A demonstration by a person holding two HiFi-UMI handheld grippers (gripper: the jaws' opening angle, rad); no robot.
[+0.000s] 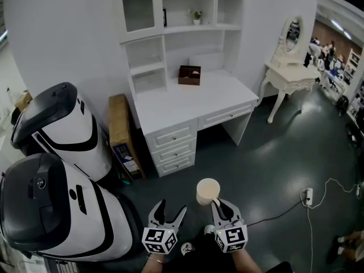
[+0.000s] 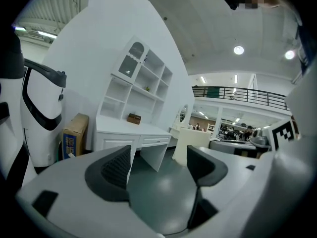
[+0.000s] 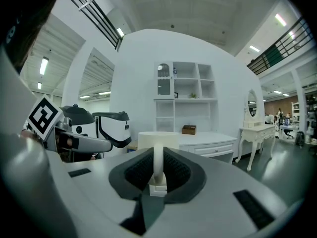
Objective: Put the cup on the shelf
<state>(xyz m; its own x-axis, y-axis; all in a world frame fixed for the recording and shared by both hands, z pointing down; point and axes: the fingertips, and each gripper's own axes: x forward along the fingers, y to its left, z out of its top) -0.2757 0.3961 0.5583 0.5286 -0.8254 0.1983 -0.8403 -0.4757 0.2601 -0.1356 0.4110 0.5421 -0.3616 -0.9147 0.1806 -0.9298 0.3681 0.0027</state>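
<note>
A cream cup [image 1: 207, 191] hangs over the dark floor in the head view, and my right gripper [image 1: 219, 203] is shut on its handle. In the right gripper view the handle [image 3: 157, 160] stands upright between the ribbed pads, with the cup body [image 3: 157, 139] just beyond them. My left gripper [image 1: 168, 209] is beside it on the left, open with nothing between its jaws; in the left gripper view the cup [image 2: 190, 145] shows off to the right of the open jaws. The white shelf unit [image 1: 170, 16] rises above a white desk [image 1: 193, 104] straight ahead.
A brown box [image 1: 189, 74] sits on the desk under the shelves. Two large white-and-black machines [image 1: 57, 129] crowd the left side, with a cardboard box [image 1: 122, 135] leaning by the desk. A white dressing table [image 1: 287, 67] stands at the right. A cable and power strip [image 1: 307, 196] lie on the floor.
</note>
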